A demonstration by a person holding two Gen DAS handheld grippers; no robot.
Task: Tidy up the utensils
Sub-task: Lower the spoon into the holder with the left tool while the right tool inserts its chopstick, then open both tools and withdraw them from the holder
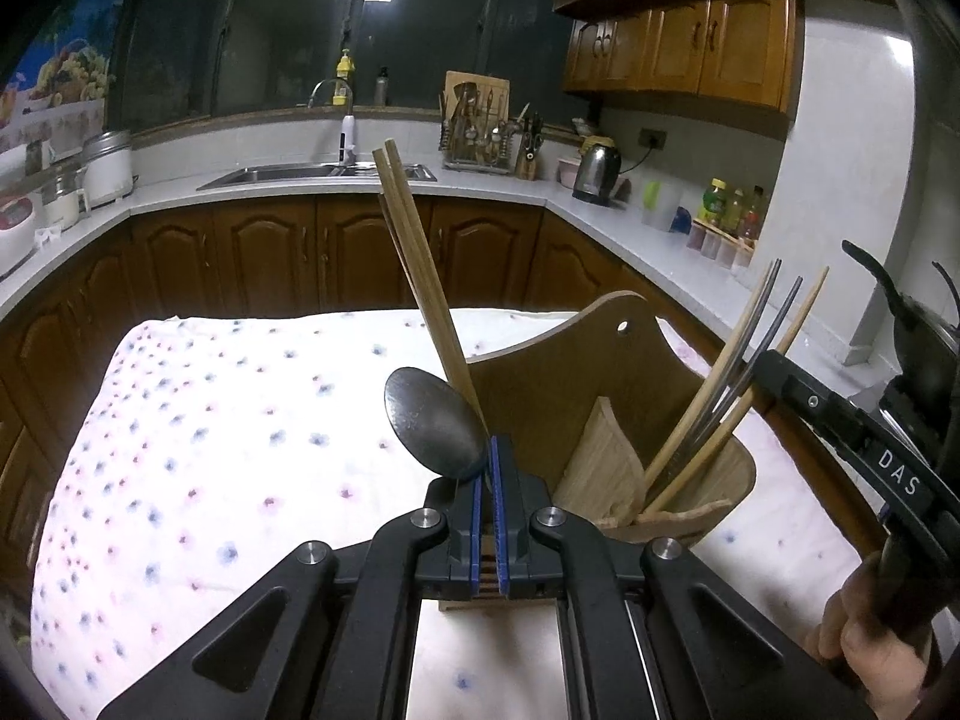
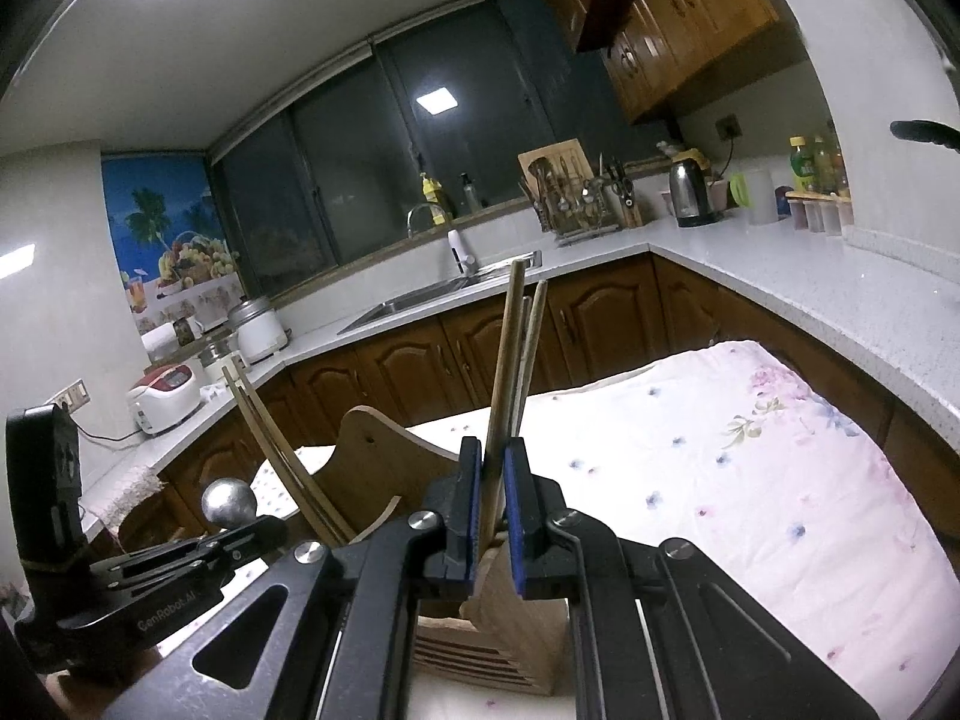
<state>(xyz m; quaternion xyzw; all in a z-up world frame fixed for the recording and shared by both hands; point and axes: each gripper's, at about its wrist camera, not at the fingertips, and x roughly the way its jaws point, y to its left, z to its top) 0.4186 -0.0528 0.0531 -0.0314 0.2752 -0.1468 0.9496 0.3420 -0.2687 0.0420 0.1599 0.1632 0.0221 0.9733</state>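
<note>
Left gripper [image 1: 487,468] clamps spoon [image 1: 433,423], bowl up, lower centre, for slotting into wooden holder [image 1: 624,396]. Right gripper [image 2: 493,483] pinches chopsticks [image 2: 507,372] upright over same holder.

Right gripper [image 2: 492,510] fingers [image 2: 469,510] pinch chopsticks [image 2: 510,360] upright.

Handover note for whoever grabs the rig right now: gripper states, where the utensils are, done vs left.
Left gripper: shut on the metal spoon, bowl up, over the left compartment of the wooden utensil holder.
Right gripper: shut on a bundle of chopsticks, upright over the holder's right side.
Done: wooden chopsticks stand in the left compartment; more chopsticks, wooden and metal, sit in the right one.
Left: lower and release both the spoon and the held chopsticks into the holder. The floral tablecloth shows no loose utensils in either view.
</note>
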